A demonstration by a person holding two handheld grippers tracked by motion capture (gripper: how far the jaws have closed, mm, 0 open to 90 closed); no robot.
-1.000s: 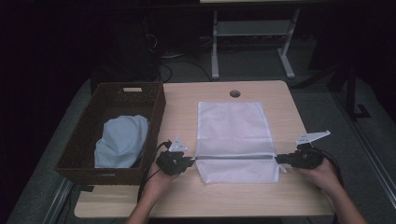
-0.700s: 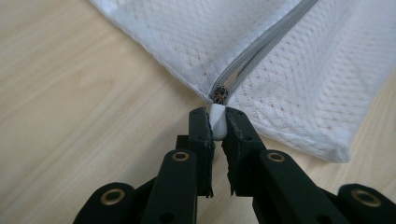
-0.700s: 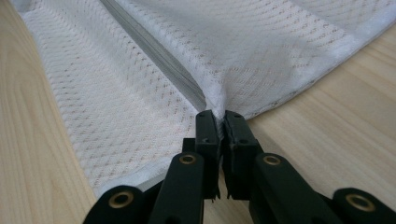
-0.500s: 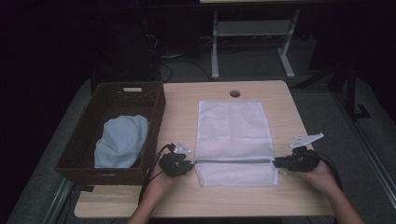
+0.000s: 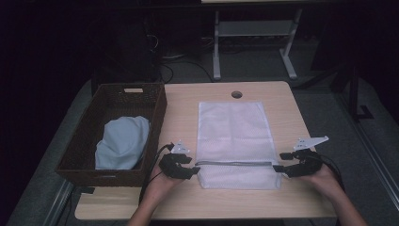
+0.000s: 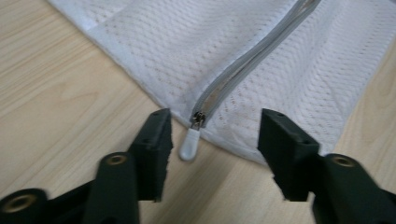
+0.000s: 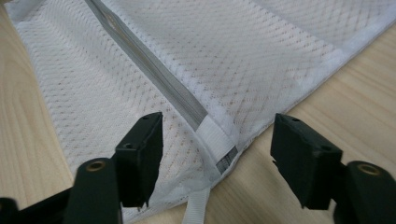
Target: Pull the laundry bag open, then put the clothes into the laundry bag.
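A white mesh laundry bag (image 5: 233, 136) lies flat on the wooden table (image 5: 183, 108), its grey zipper (image 5: 235, 163) running across near the front edge. My left gripper (image 5: 190, 168) sits at the zipper's left end. Its jaws have just been opening, and the white zipper pull (image 6: 189, 143) lies between them untouched. My right gripper (image 5: 281, 165) sits at the zipper's right end. Its jaws have also just been opening, with the bag's corner tab (image 7: 215, 140) lying loose between the spread fingers. The left gripper (image 6: 212, 135) and the right gripper (image 7: 217, 140) both stand open.
A dark wicker basket (image 5: 157, 106) stands at the table's left and holds a pale blue cloth (image 5: 123, 141). A cable hole (image 5: 236, 94) sits near the table's far edge. Metal desk legs (image 5: 216, 42) stand on the floor behind.
Both grippers' jaws have spread apart at the two ends of the zipper. The hands have barely moved and the bag lies as before.
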